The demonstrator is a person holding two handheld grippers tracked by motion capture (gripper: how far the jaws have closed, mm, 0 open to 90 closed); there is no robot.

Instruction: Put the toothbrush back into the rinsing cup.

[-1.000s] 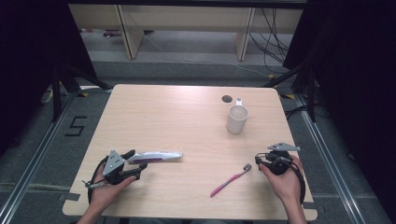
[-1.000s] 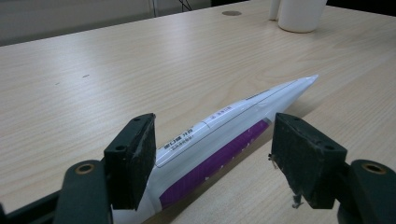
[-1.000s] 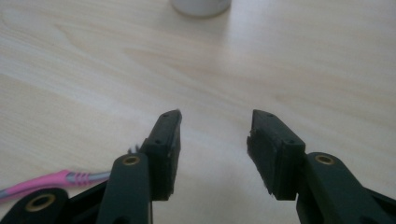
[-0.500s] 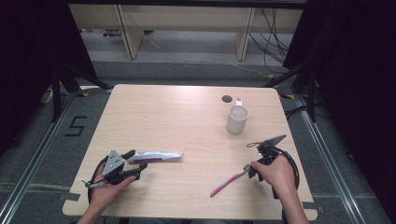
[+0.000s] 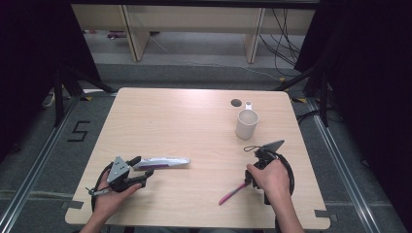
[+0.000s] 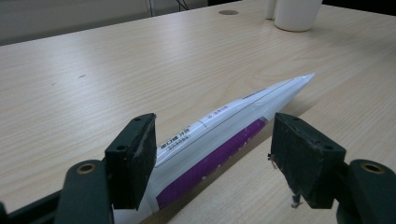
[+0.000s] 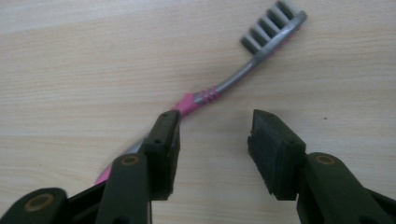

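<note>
Pink-handled plastic toothbrush lies on the pale wooden tabletop, slanting away from the right claw, whose gaping, empty jaws sit beside its handle.

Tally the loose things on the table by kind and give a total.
Tube: 1
Toothbrush: 1
Cup: 1
Total: 3
</note>
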